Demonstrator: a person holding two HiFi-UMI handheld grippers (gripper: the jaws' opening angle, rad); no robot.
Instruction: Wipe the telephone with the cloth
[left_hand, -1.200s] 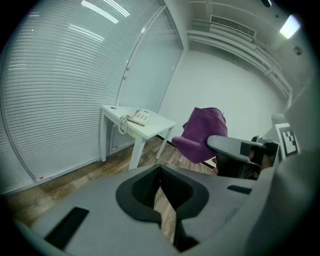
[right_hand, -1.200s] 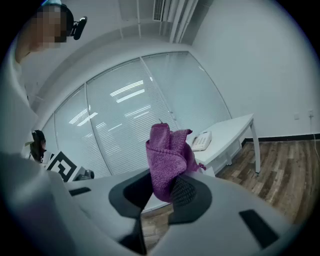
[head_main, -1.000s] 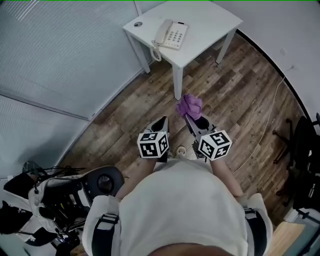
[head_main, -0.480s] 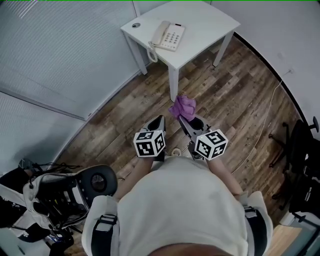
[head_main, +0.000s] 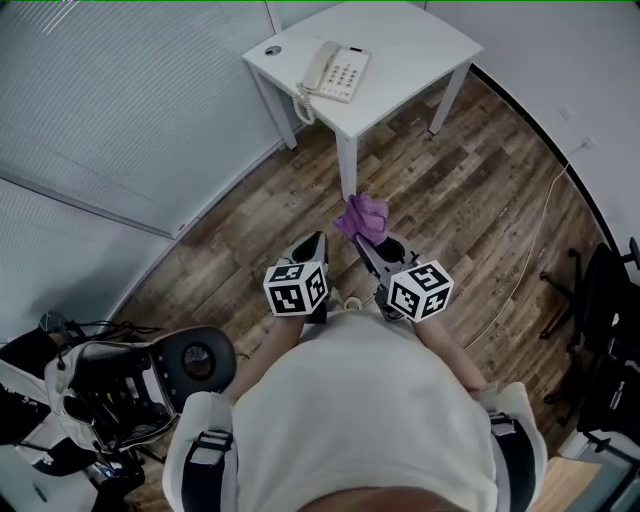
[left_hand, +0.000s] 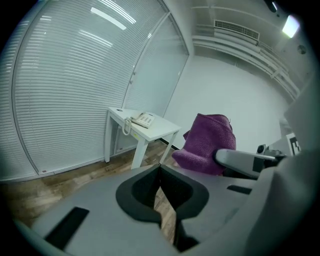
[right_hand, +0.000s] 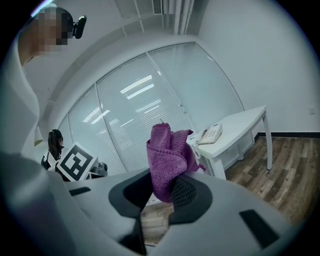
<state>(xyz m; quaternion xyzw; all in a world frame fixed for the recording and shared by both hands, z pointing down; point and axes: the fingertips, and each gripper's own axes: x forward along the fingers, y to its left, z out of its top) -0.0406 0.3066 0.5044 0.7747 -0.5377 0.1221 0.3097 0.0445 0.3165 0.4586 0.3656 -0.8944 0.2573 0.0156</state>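
The right gripper (head_main: 368, 240) clamps a soft purple fleece cloth (head_main: 363, 214) by its bunched fold. It is probably light and limp. On the left gripper (head_main: 317, 243), the jaws meet, empty.

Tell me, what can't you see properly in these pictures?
Telephone button labels: too small, every view.
Small round thing on the table corner, head view: too small to identify.
Cloth's bottom end, right gripper view: hidden between the right gripper's jaws.
Dark object, head view: cut off by the right edge.

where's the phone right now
The telephone sits on the white table at the top of the head view, toward the table's left end, near a small round cap.
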